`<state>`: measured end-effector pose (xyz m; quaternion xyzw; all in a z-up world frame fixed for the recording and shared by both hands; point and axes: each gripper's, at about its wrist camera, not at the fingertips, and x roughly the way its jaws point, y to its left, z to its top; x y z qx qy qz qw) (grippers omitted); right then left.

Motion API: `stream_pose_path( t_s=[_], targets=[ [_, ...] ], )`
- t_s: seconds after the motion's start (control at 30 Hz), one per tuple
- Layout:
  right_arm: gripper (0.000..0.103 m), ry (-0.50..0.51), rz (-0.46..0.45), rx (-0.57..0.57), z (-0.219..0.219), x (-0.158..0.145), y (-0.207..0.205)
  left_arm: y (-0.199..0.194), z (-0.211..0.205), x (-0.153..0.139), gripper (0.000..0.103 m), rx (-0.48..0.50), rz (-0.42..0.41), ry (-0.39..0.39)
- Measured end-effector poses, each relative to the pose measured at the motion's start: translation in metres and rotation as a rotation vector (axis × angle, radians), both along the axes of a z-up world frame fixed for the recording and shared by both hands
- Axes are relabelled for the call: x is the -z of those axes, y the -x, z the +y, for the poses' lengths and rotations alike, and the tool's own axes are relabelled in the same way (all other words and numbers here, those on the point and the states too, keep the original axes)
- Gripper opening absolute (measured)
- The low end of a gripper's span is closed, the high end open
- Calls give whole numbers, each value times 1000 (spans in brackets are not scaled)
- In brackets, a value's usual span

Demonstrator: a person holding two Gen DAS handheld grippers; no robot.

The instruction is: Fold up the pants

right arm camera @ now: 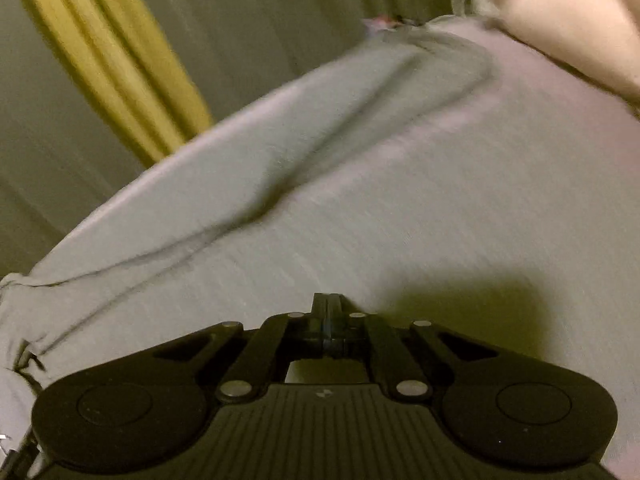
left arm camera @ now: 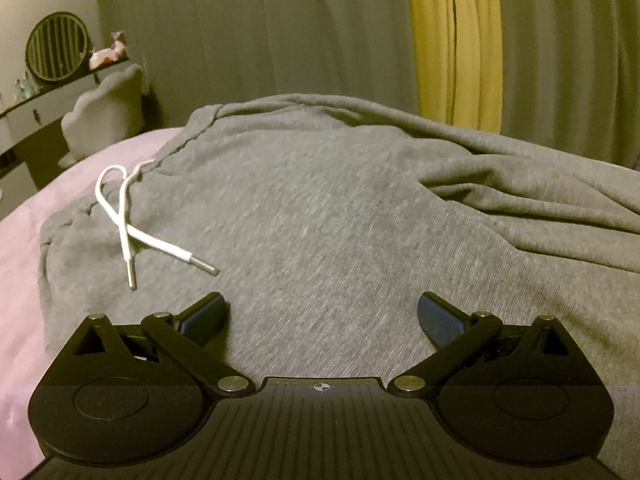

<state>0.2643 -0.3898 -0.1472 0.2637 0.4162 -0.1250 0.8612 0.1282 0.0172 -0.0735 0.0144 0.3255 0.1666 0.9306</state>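
Note:
Grey sweatpants [left arm camera: 320, 208] lie spread on a pink bedsheet [left arm camera: 20, 248], the waistband at the left with a white drawstring [left arm camera: 124, 216] lying loose on top. My left gripper [left arm camera: 322, 304] hovers low over the upper part of the pants, jaws wide open and nothing between them. In the blurred right wrist view a long grey leg of the pants [right arm camera: 240, 168] runs from lower left to upper right across the bedsheet [right arm camera: 520, 160]. My right gripper [right arm camera: 328, 300] is shut just above the fabric. No cloth shows between its fingers.
A grey and yellow curtain [left arm camera: 456, 40] hangs behind the bed. A dressing table with a round mirror [left arm camera: 58, 46] and a pale chair [left arm camera: 104, 108] stand at the far left. A peach-coloured pillow or cover [right arm camera: 580, 20] lies at the bed's far right.

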Motion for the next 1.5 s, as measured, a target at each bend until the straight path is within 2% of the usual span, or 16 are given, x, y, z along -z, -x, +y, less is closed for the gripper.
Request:
stream_pose_path(
  t_s=[0.07, 0.13, 0.17, 0.2, 0.3, 0.43, 0.5, 0.57, 0.63, 0.77, 0.97, 1.07, 1.17, 1.23, 1.37, 1.5],
  targets=[
    [14, 41, -37, -16, 0, -11, 4, 1, -1, -1, 103, 1, 5, -4],
    [49, 153, -130, -43, 4, -31, -6, 1, -2, 0, 103, 1, 12, -9],
    [79, 228, -164, -35, 8, -41, -16, 1, -2, 0, 103, 0, 13, -8],
    [91, 280, -183, -26, 12, -49, -25, 0, -2, 0, 103, 0, 13, -7],
    [95, 386, -204, -62, 18, -62, -73, 0, -2, 0, 103, 0, 11, -14],
    [92, 466, -21, -90, 21, -30, -148, 0, -1, 0, 103, 3, 10, -5],
    [53, 473, 96, -50, 16, -8, -165, 1, -1, 1, 103, 5, 8, 0],
    [42, 361, 77, 22, 2, -2, -163, 1, 0, 1, 103, 6, 7, 3],
    [14, 293, 80, 99, -11, -4, -163, 1, 1, 2, 103, 7, 7, 5],
    [11, 48, -40, 188, -47, -29, -141, 0, 2, 2, 103, 9, 10, 11],
    [9, -85, -313, 179, -47, -83, -26, -1, 8, -2, 103, 19, 21, 44],
    [9, -130, -252, 229, -49, -50, 37, -1, 13, -7, 103, 29, 23, 80],
    [9, -116, -74, 315, -59, 6, 64, 2, 19, -17, 103, 57, 2, 95],
    [5, -199, -53, 402, -70, 30, 77, 9, 21, -28, 103, 64, -45, 71],
    [5, -186, -66, 399, -71, 30, 73, 6, 27, -65, 103, 81, -164, 26],
    [6, -117, -71, 364, -70, 30, 63, -52, 47, -91, 103, 85, -163, 73]
  ],
)
